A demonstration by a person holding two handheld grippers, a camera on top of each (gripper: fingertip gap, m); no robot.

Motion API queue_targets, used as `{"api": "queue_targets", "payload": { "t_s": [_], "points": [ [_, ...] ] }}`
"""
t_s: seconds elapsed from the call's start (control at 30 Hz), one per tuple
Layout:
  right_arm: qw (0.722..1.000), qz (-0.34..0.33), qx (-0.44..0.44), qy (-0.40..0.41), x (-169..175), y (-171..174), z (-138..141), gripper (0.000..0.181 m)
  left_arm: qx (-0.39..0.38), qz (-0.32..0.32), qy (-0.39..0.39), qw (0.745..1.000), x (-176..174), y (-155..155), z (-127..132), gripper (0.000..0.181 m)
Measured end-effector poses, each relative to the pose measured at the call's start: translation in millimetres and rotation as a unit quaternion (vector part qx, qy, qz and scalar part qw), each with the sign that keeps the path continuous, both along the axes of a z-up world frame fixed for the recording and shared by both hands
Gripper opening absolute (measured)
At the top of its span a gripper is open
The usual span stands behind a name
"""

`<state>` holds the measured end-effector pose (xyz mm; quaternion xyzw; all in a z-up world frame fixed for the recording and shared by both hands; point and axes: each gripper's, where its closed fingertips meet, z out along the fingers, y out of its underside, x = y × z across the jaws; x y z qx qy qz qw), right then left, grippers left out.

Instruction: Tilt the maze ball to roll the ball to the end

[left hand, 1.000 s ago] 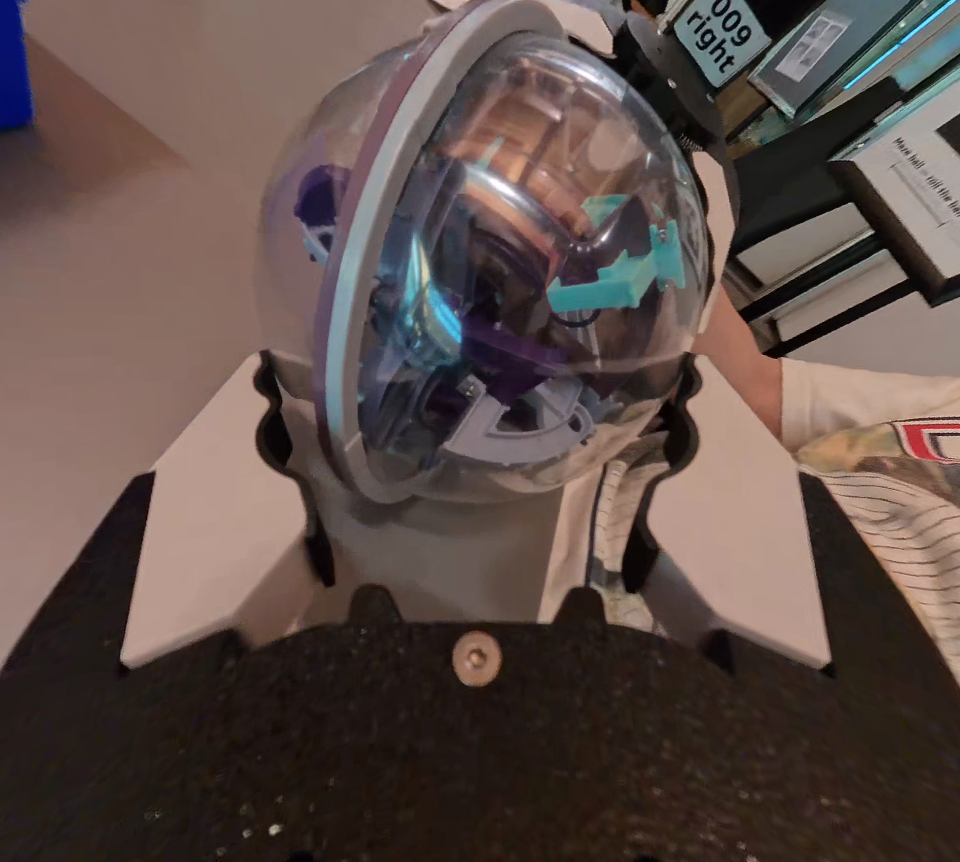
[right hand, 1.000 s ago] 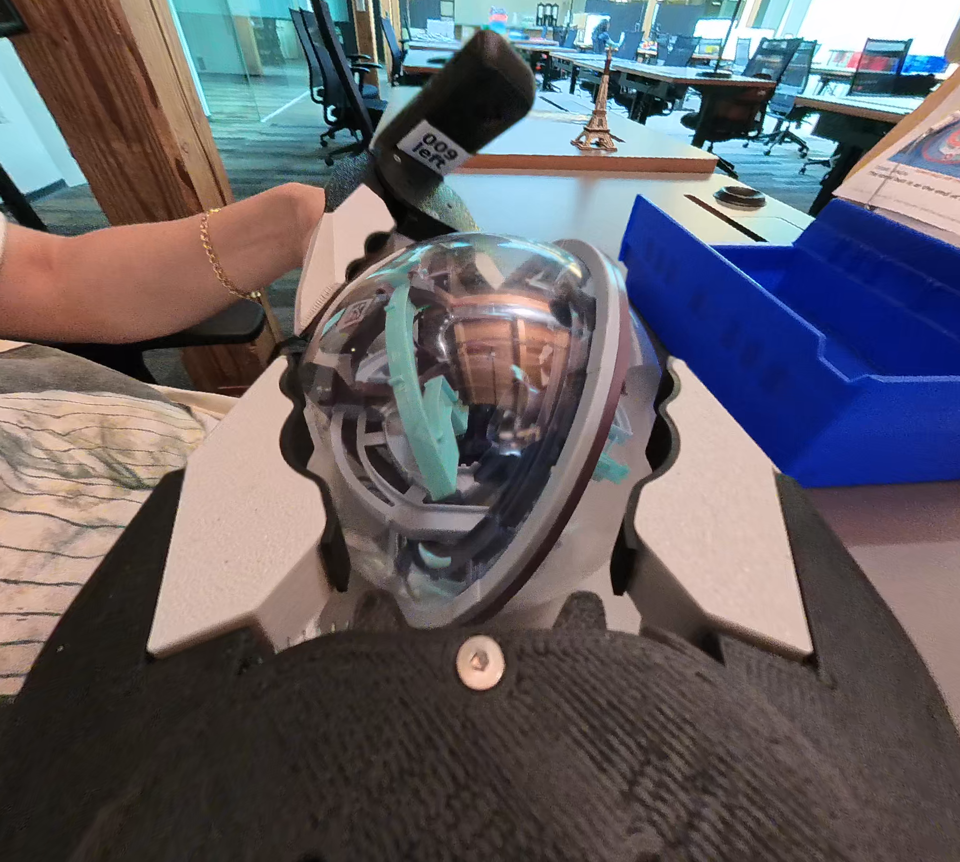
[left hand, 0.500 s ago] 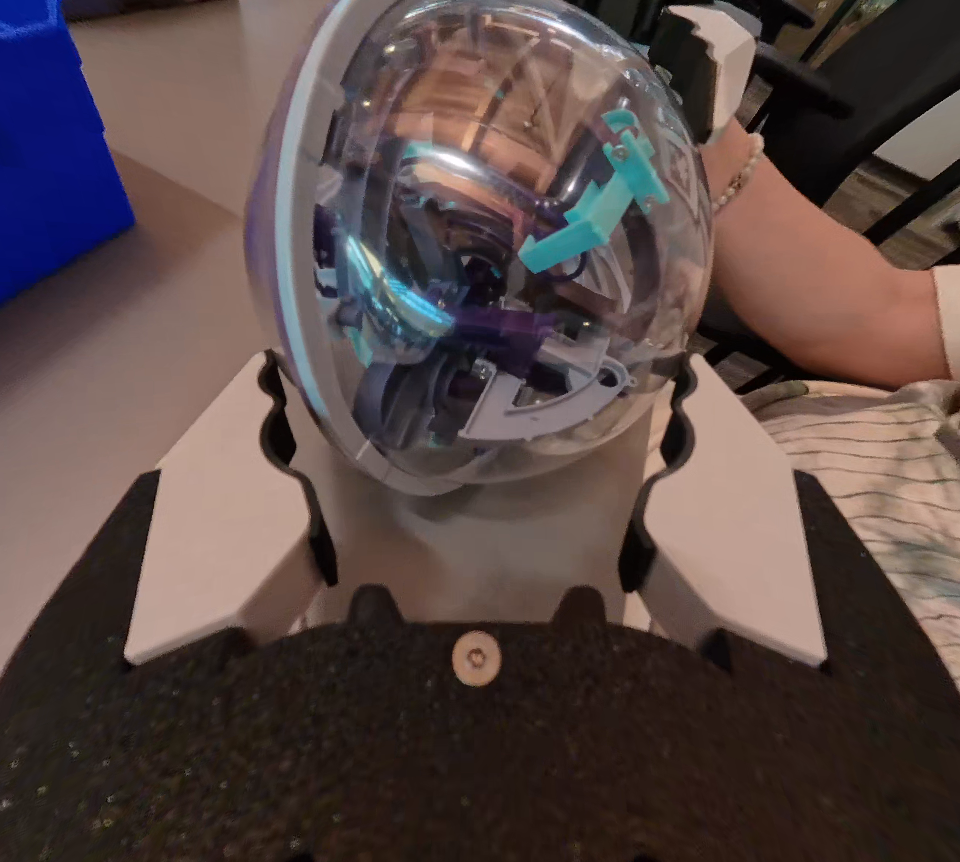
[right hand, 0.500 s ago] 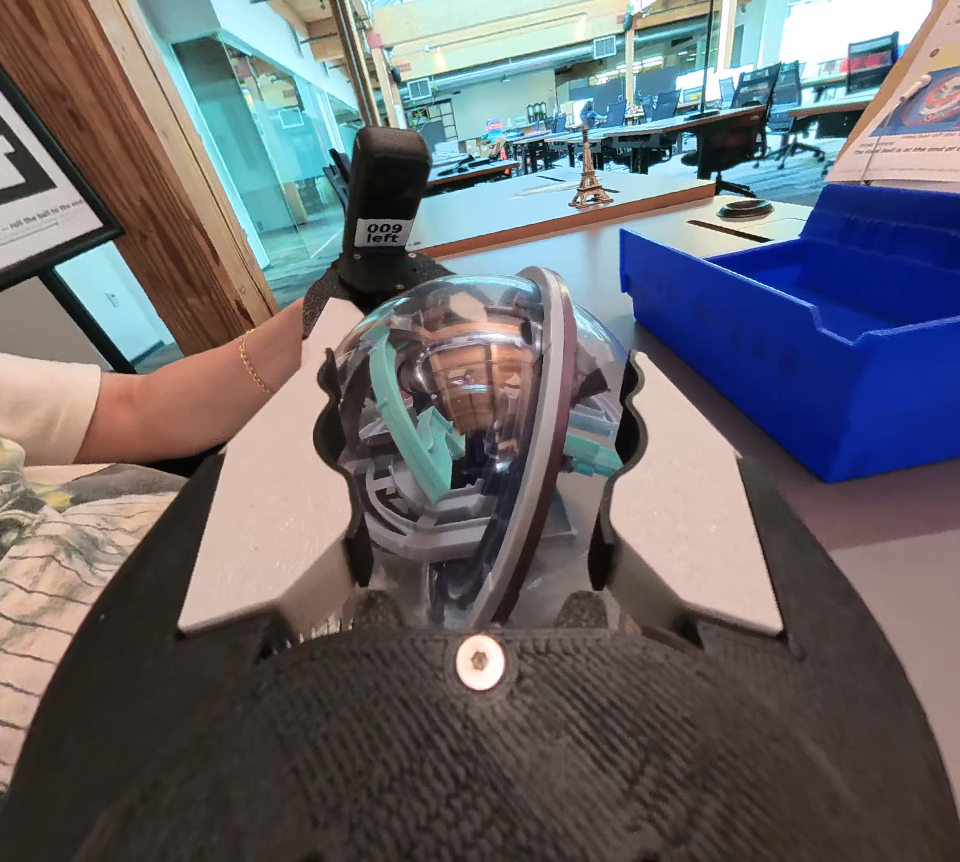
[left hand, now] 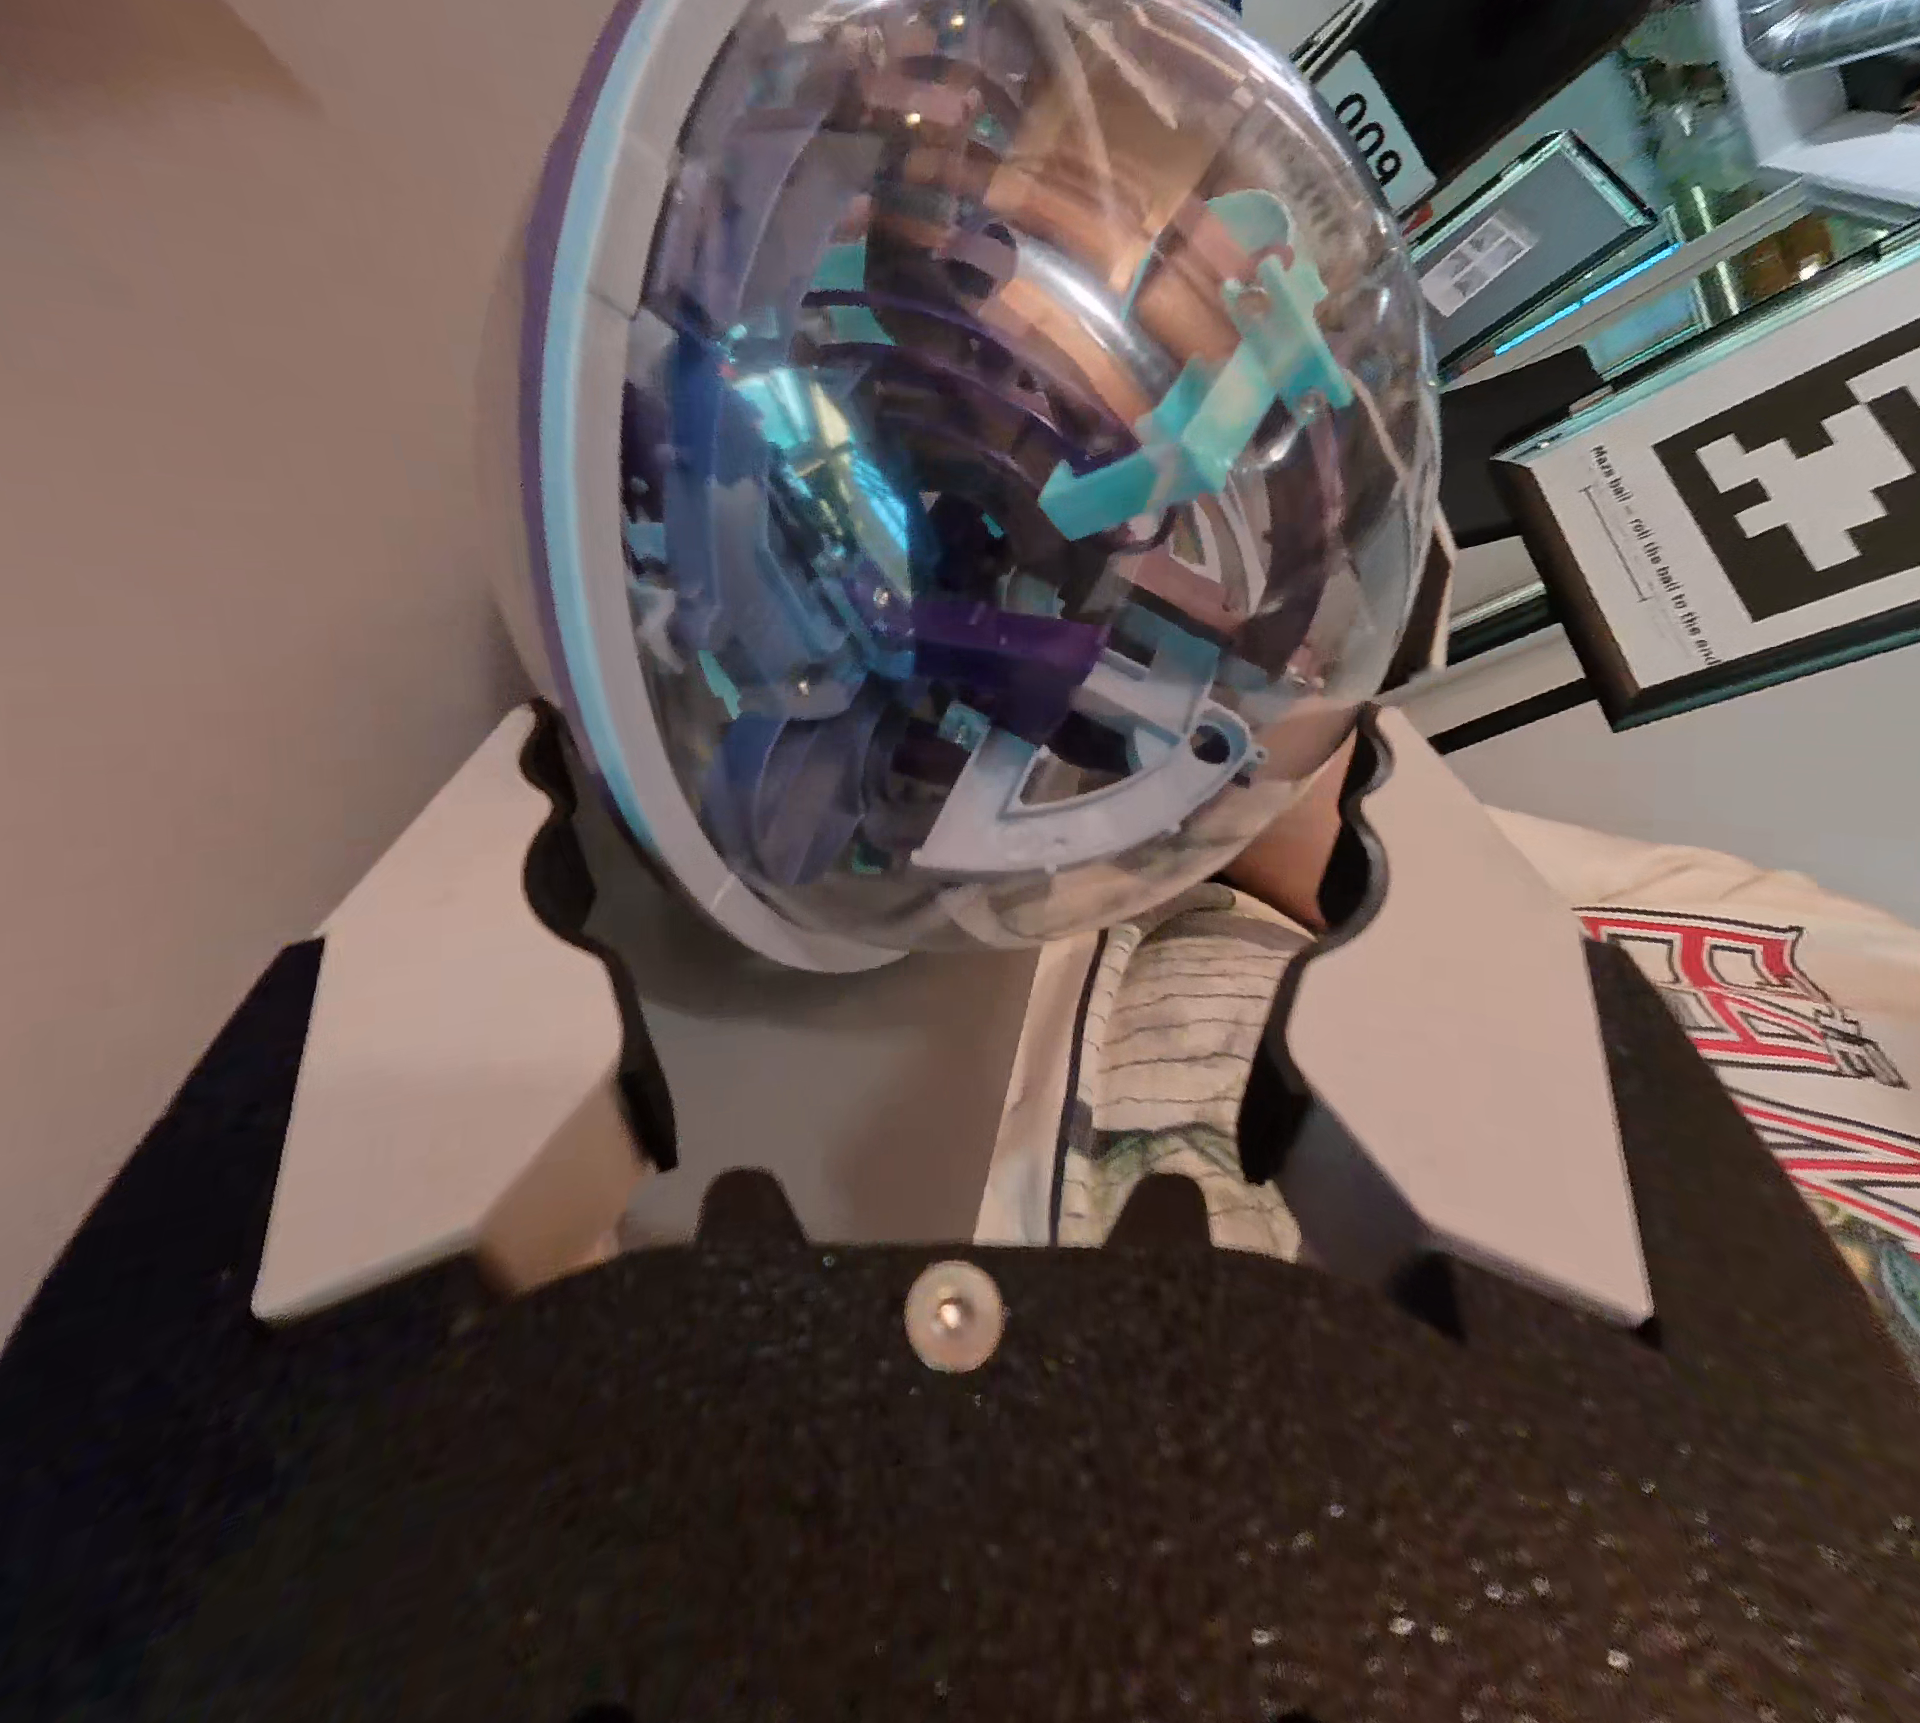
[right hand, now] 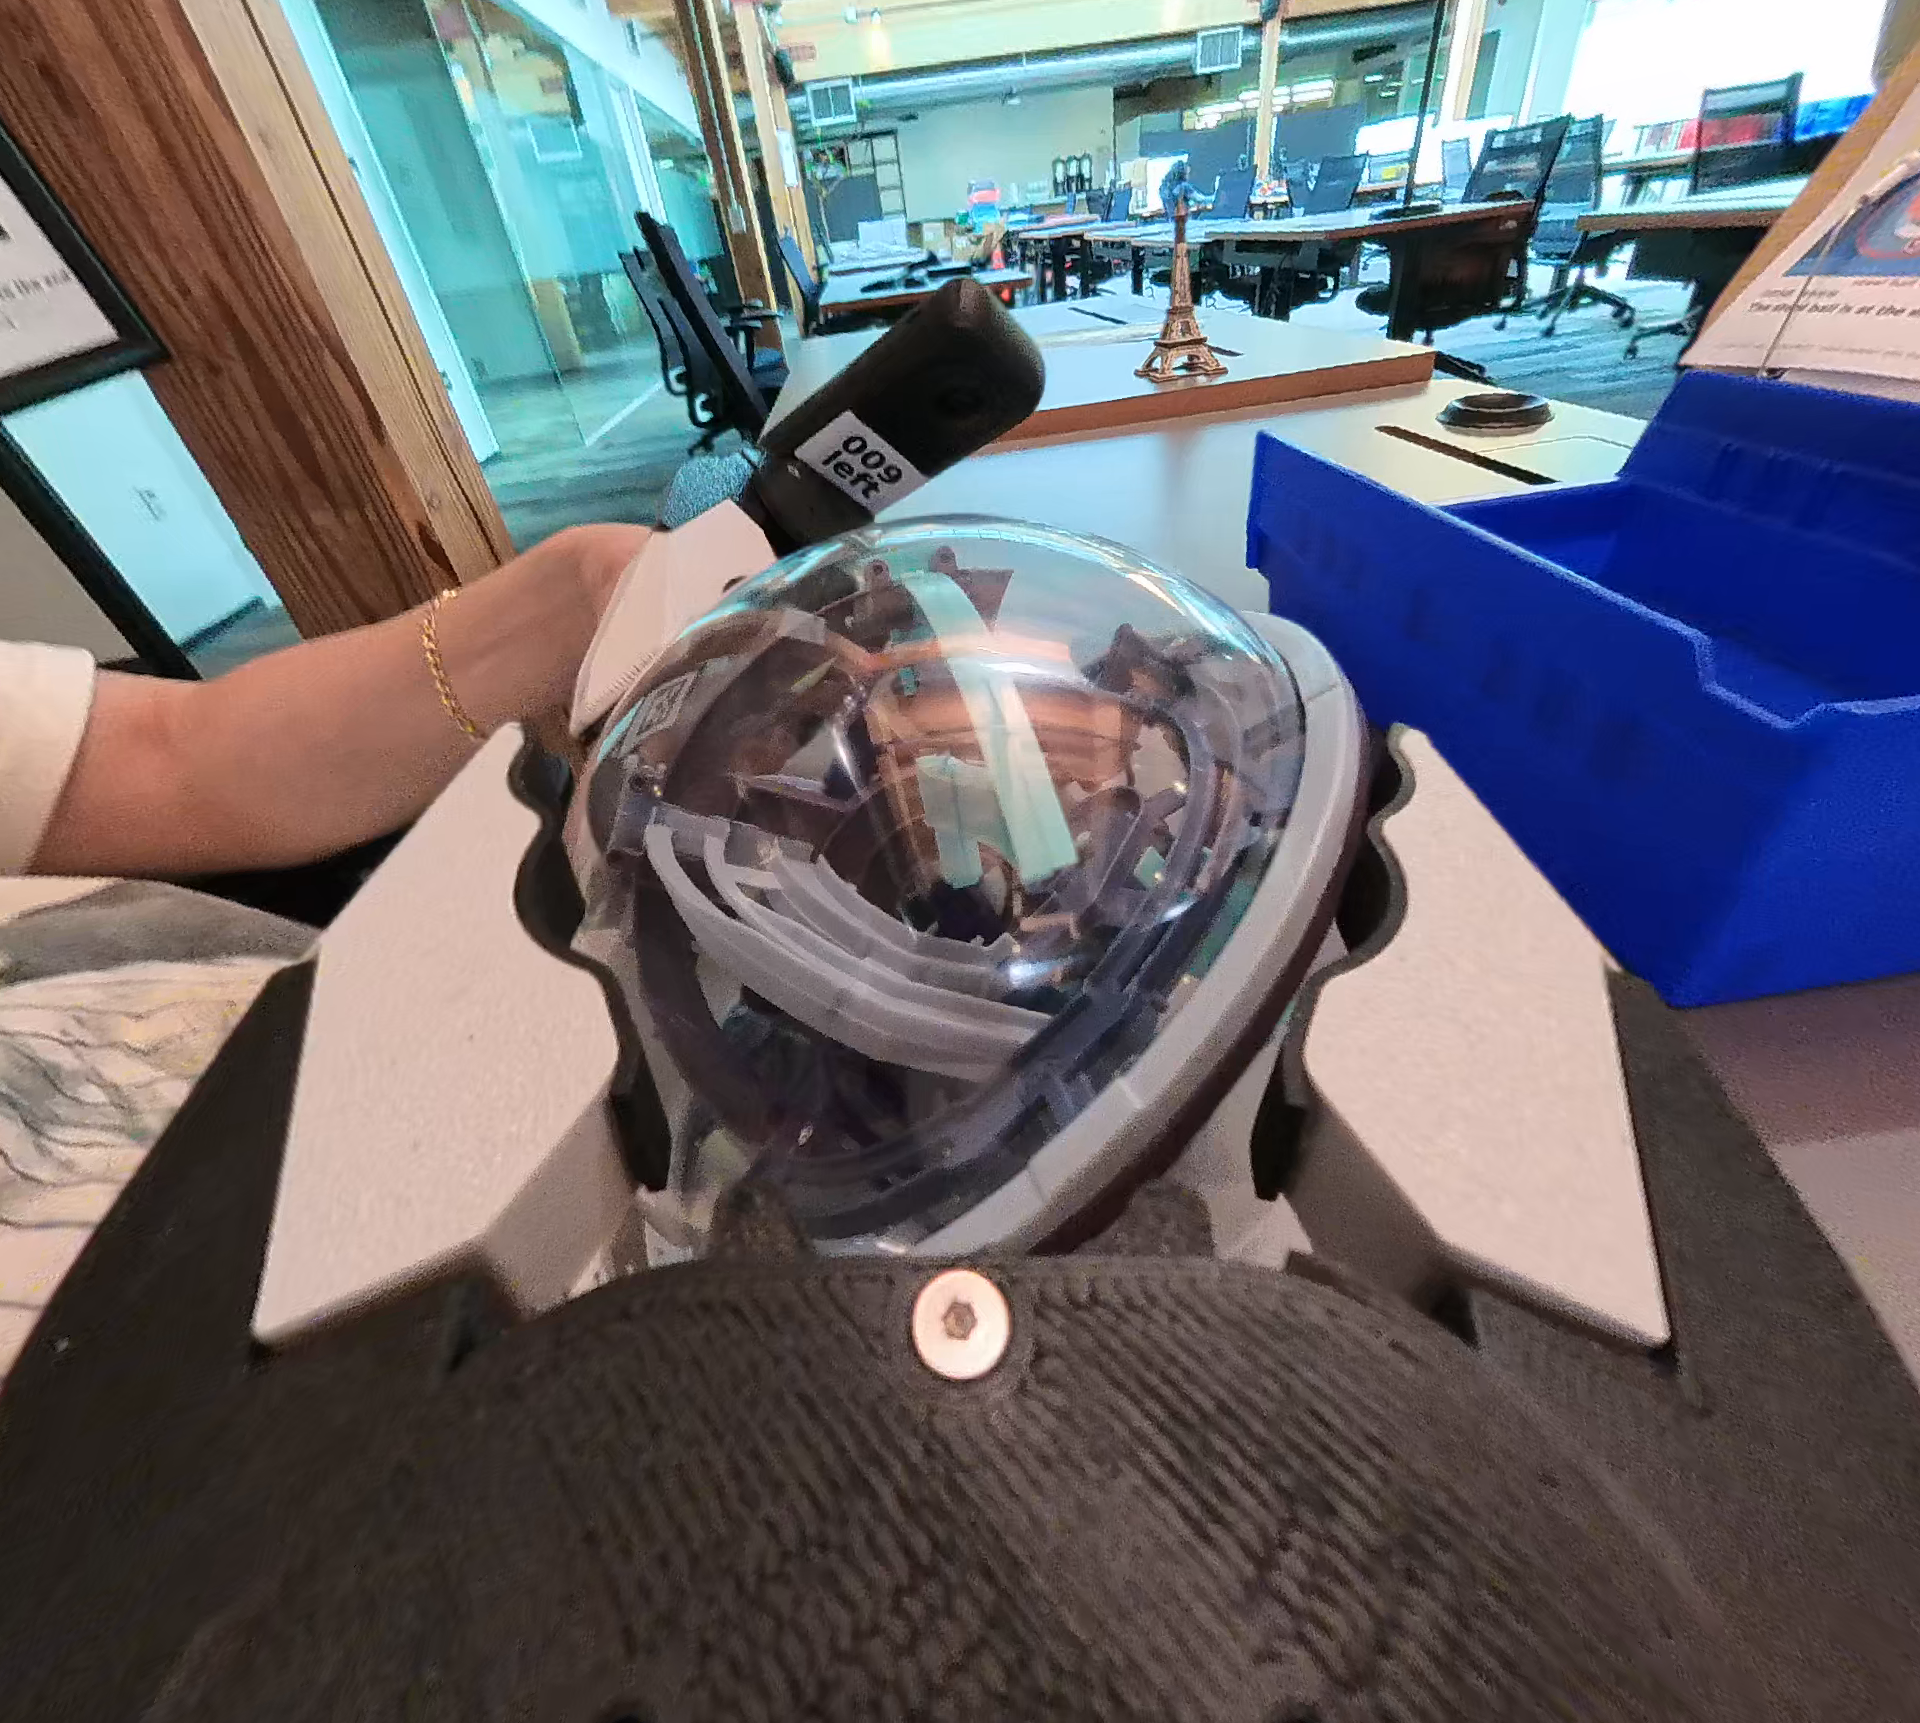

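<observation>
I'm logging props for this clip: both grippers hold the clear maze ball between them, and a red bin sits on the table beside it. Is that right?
Not quite: the bin is blue, not red, as the right wrist view shows. The rest holds: the left gripper and right gripper both hold the clear maze ball between them.

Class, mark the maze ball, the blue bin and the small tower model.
maze ball (right hand: 935, 842), right wrist view, clear dome
blue bin (right hand: 1558, 738), right wrist view, near side wall
tower model (right hand: 1181, 323), right wrist view, lower body

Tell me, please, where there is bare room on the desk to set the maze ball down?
Bare desk lies beyond the maze ball, between the left gripper's camera and the blue bin. The right is crowded by the bin. A small tower model stands on the next desk.
</observation>
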<state>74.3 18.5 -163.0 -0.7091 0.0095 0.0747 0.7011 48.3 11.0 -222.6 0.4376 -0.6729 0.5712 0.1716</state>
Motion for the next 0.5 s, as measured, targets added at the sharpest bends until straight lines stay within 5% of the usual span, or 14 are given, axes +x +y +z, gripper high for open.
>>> {"api": "queue_targets", "payload": {
  "t_s": [0.23,0.5],
  "points": [
    [0.999,-0.011,0.007,0.034,9,0,-2,0.14,0.124,-0.015,-0.131,0.984,4,5,-16,0.148],
    [0.999,0.01,0.014,0.039,5,-7,-1,0.139,0.179,-0.046,-0.131,0.974,-5,2,-25,0.141]
  ]
}}
